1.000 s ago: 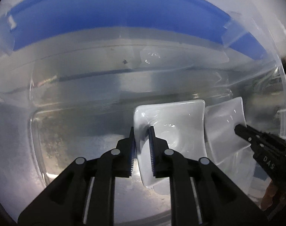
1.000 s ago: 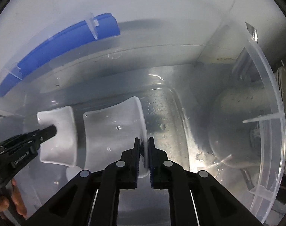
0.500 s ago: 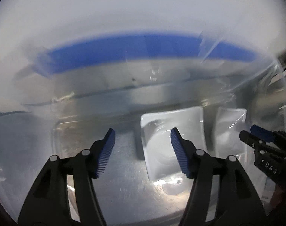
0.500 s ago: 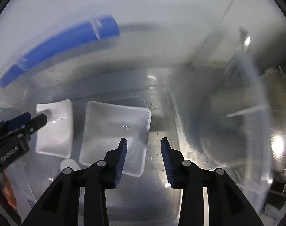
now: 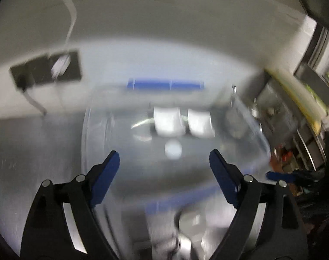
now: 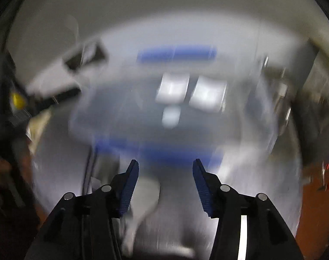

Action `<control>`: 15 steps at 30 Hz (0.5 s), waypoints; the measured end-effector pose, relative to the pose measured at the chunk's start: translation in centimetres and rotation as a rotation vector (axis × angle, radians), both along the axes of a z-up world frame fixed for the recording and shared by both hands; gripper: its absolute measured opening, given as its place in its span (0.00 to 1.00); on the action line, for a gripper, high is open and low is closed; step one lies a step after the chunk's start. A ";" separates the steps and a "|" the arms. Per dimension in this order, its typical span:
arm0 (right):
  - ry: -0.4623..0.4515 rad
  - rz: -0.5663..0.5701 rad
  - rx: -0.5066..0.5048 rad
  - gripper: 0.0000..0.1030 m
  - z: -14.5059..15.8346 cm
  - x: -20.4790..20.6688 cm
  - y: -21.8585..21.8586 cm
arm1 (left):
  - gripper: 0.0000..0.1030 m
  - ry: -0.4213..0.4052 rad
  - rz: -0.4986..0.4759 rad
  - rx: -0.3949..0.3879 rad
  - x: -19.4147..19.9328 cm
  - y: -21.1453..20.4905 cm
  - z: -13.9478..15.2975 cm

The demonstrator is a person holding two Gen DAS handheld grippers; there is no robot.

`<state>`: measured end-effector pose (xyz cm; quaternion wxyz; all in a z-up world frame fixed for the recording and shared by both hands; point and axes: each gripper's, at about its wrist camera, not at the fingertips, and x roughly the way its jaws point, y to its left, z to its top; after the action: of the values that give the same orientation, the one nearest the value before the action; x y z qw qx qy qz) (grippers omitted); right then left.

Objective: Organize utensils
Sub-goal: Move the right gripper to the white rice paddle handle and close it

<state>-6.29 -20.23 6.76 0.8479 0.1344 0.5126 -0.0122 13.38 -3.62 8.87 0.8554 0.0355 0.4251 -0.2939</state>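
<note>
Though blur softens everything, these lines stand:
Dishes: two white square dishes, left dish (image 5: 168,123) and right dish (image 5: 201,124), side by side on the floor of the clear bin (image 5: 86,130); a small round white piece (image 5: 173,149) lies just in front.
Handling: probably ceramic, so stiff, smooth, slippery and chippable; best pinched across a raised rim.
Bin: blue handles (image 5: 165,85) on far and near edges.
Left gripper (image 5: 164,168): jaws spread wide, holding nothing, above and well apart from the dishes.
Right gripper (image 6: 165,176): jaws apart, holding nothing, well short of the dishes, near the bin's near edge.
</note>
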 end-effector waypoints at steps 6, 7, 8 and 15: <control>0.247 -0.009 0.113 0.52 -9.8 -3.5 3.8 | 0.79 0.191 0.004 0.081 -5.7 2.4 -8.3; 0.272 -0.015 0.137 0.52 -10.5 -3.7 4.3 | 0.79 0.237 0.010 0.091 -6.4 2.4 -9.8; 0.290 -0.010 0.160 0.52 -11.1 -3.8 4.6 | 0.79 0.261 0.016 0.090 -6.5 2.8 -10.8; 0.351 0.035 0.169 0.52 -13.0 -2.7 6.5 | 0.79 0.348 0.029 0.124 -8.1 3.2 -14.7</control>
<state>-9.03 -13.75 -6.29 0.7314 0.1920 0.6539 0.0225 5.27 -0.45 -5.83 0.7691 0.0306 0.5846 -0.2563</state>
